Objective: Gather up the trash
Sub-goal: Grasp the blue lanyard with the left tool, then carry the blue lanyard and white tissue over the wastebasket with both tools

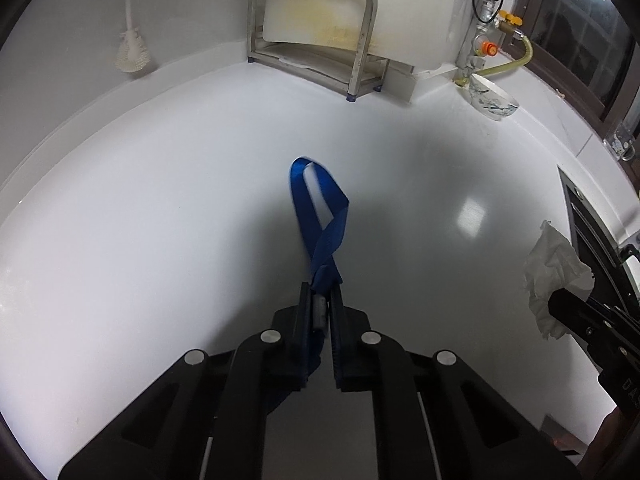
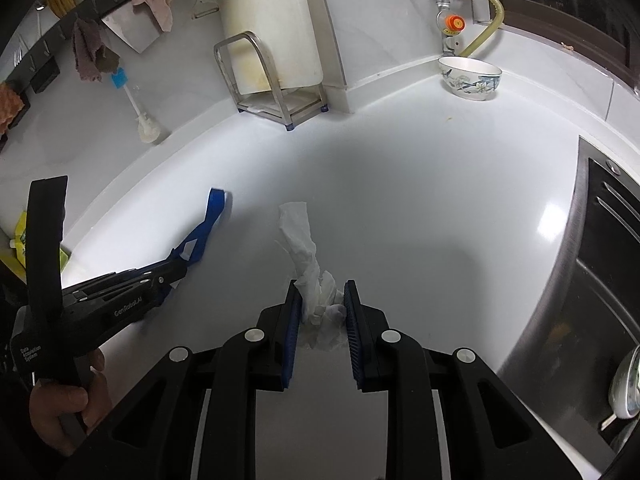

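Observation:
My left gripper (image 1: 320,292) is shut on a blue ribbon strap (image 1: 320,208), whose loop sticks out forward above the white counter (image 1: 160,220). The strap also shows in the right wrist view (image 2: 204,224), with the left gripper (image 2: 182,270) at the left. My right gripper (image 2: 322,292) is shut on a crumpled white tissue (image 2: 304,248) that sticks out forward between the fingers. The tissue shows in the left wrist view (image 1: 554,268) at the right edge, held by the right gripper (image 1: 560,300).
A steel rack (image 2: 276,92) with a white cutting board stands at the back wall. A patterned bowl (image 2: 470,78) sits in the back right corner under a gas valve (image 2: 454,22). A dish brush (image 2: 138,108) leans at the left. A dark stove top (image 2: 600,260) lies at the right.

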